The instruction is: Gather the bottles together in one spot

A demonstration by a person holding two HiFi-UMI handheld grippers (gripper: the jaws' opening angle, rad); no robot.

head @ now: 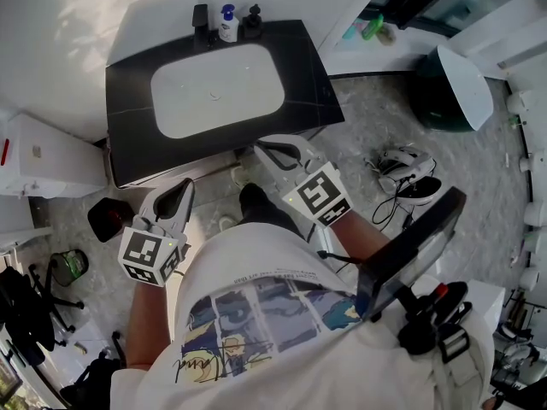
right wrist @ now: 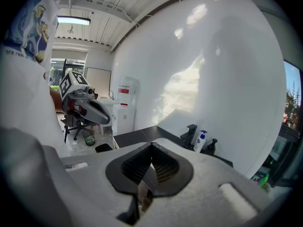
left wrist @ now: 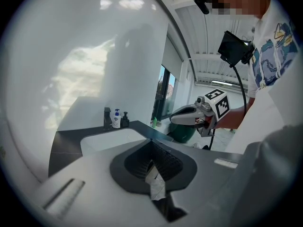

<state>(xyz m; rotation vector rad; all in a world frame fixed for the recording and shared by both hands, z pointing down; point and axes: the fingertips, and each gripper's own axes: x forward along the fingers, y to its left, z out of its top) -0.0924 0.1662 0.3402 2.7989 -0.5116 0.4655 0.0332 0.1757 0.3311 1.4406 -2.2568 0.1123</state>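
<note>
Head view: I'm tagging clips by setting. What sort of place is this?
Likely a washbasin corner of an office or workshop: white sink in a counter, faucet and bottles at its back, office chair nearby.

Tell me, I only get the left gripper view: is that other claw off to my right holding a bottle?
Observer: No. The right gripper view shows the right gripper with its jaws together and nothing between them.
Operator: What's off to the left, where my picture ends?
Observer: A white water dispenser stands beyond the end of the dark counter.
Operator: Anything lying about down low?
Observer: The head view shows a pair of shoes on the floor, to the right of the counter.
</note>
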